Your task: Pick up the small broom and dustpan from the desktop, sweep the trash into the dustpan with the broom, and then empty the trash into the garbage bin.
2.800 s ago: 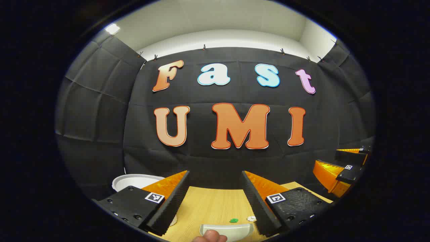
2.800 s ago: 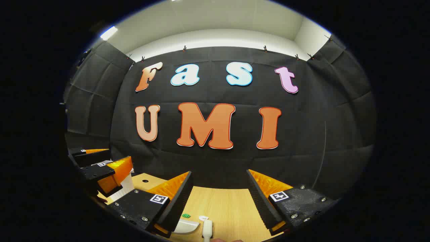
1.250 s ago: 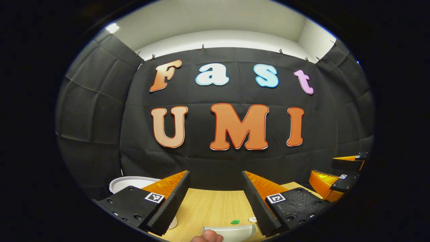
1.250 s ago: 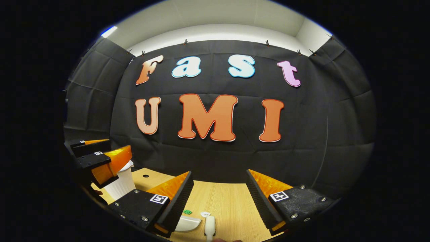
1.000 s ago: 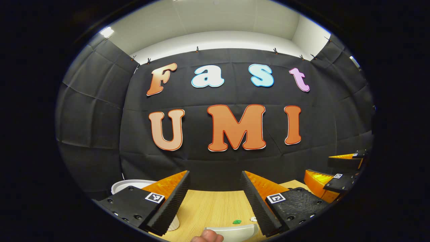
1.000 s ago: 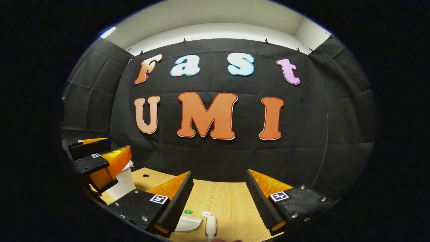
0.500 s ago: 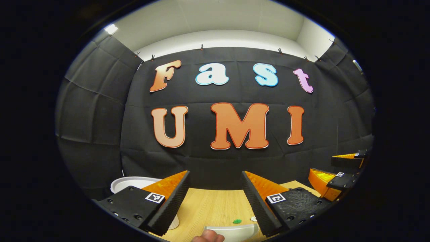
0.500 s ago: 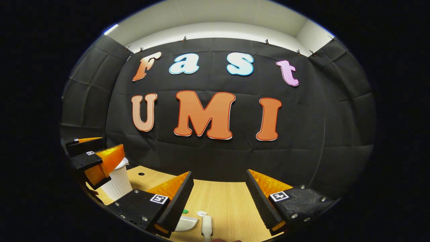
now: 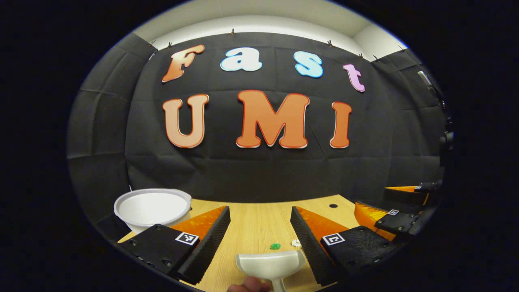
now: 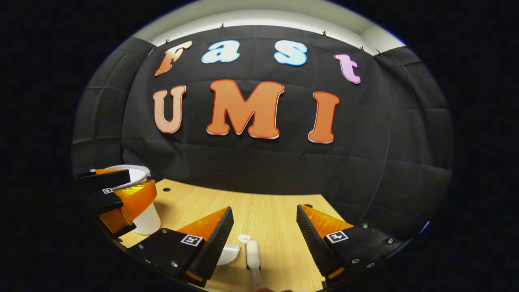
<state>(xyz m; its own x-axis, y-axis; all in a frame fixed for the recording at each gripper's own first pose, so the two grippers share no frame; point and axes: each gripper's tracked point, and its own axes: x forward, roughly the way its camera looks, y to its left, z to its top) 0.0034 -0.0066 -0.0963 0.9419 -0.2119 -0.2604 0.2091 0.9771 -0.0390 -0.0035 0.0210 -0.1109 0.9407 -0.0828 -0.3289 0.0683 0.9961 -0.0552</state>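
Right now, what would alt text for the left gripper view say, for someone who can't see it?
An open left gripper hovers over a wooden desk, above a white dustpan. Green and white scraps lie beyond it, a white bin stands left, and the right gripper is at right.

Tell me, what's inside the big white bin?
In the left gripper view the bin stands on the table, and the part of its inside that shows is plain white, with no trash. Its bottom is hidden behind the near rim, so I cannot say it is empty.
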